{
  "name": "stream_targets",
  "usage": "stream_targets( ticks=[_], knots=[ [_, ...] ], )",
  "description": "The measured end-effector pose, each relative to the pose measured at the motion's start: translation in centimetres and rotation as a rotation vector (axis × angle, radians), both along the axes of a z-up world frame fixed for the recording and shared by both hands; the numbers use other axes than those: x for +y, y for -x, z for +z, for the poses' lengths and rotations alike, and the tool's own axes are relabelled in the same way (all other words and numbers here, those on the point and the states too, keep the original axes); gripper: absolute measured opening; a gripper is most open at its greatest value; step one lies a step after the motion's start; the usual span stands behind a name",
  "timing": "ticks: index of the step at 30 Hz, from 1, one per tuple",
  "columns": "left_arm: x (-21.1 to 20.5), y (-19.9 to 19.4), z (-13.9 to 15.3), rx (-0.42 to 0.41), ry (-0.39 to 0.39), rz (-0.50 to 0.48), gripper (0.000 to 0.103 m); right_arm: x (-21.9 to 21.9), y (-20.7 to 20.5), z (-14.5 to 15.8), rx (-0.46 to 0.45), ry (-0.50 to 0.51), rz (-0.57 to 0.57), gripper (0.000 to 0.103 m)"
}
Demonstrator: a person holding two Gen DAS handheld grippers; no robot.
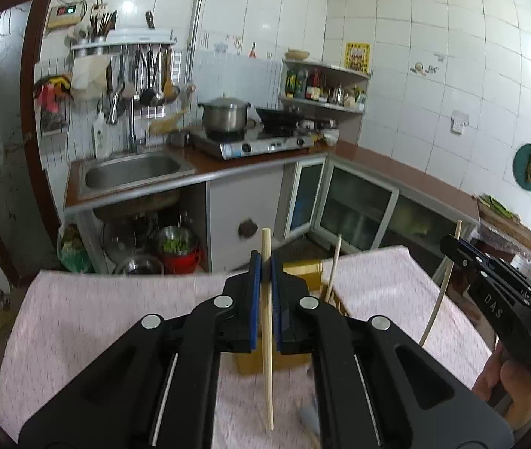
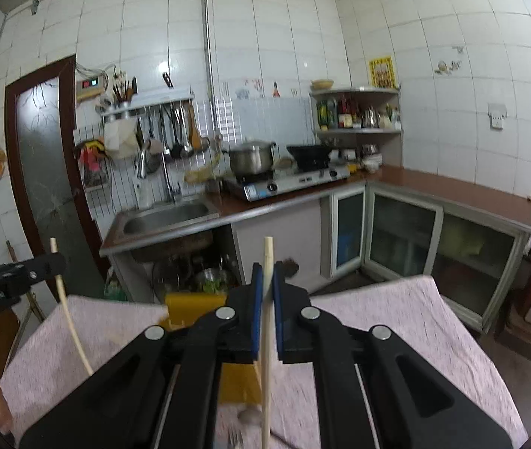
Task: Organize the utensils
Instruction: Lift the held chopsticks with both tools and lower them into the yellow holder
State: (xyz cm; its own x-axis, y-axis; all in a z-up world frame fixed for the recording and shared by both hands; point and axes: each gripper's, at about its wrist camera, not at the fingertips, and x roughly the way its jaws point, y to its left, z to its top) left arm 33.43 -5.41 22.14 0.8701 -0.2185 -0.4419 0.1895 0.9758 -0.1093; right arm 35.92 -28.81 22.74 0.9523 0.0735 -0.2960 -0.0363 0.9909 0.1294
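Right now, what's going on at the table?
A person holds a gripper in each hand, and each is shut on one chopstick, held roughly upright above the pink-clothed table. The left gripper clamps its chopstick; the right gripper clamps the other chopstick. A yellow holder stands on the table ahead with another stick leaning in it. Neither held chopstick is in it yet.

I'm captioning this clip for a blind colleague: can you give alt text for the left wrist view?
The left gripper holds a chopstick upright between its shut jaws, above a table with a pink cloth and a yellow box. At right, the right gripper clamps a second chopstick. Behind are a sink and stove.
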Motion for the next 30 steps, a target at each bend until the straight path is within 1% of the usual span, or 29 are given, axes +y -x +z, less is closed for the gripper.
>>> stream_targets(
  ticks=[4, 6, 9, 12, 15, 18, 19, 23, 27, 30],
  knots=[
    [-1.1, -2.5, 1.6, -0.086, -0.012, 0.007, 0.004, 0.5, -2.5, 1.8, -0.060, -0.022, -0.001, 0.006],
    [-1.4, -3.5, 1.9, -0.127, -0.012, 0.007, 0.004, 0.9, -3.4, 2.5, -0.088, -0.024, -0.001, 0.006],
    [-1.4, -4.9, 1.9, -0.187, -0.002, 0.012, 0.004, 1.3, -5.0, 3.4, -0.155, -0.037, -0.004, 0.006],
    [-1.6, -6.1, 0.9, -0.235, 0.001, 0.012, 0.004, 1.9, -6.1, 2.9, -0.212, -0.037, -0.003, 0.006],
    [-1.8, -7.2, -1.4, -0.262, 0.000, 0.002, 0.004, 2.8, -7.3, 1.0, -0.234, -0.017, 0.016, 0.006],
    [-1.9, -8.3, -3.9, -0.227, 0.010, -0.011, 0.004, 3.3, -8.2, -1.4, -0.218, -0.008, 0.029, 0.006],
    [-1.9, -8.6, -4.5, -0.215, 0.008, -0.013, 0.004, 3.5, -8.7, -2.4, -0.204, 0.001, 0.032, 0.006],
    [-1.9, -9.3, -7.2, -0.167, -0.011, -0.028, 0.004, 3.6, -9.4, -5.1, -0.165, 0.004, 0.066, 0.006],
    [-1.2, -9.2, -9.0, -0.113, 0.006, -0.044, 0.004, 3.8, -9.1, -7.3, -0.138, 0.025, 0.080, 0.006],
    [-1.0, -8.7, -10.0, -0.093, 0.004, -0.039, 0.004, 3.7, -8.7, -8.6, -0.122, 0.033, 0.082, 0.006]
  ],
)
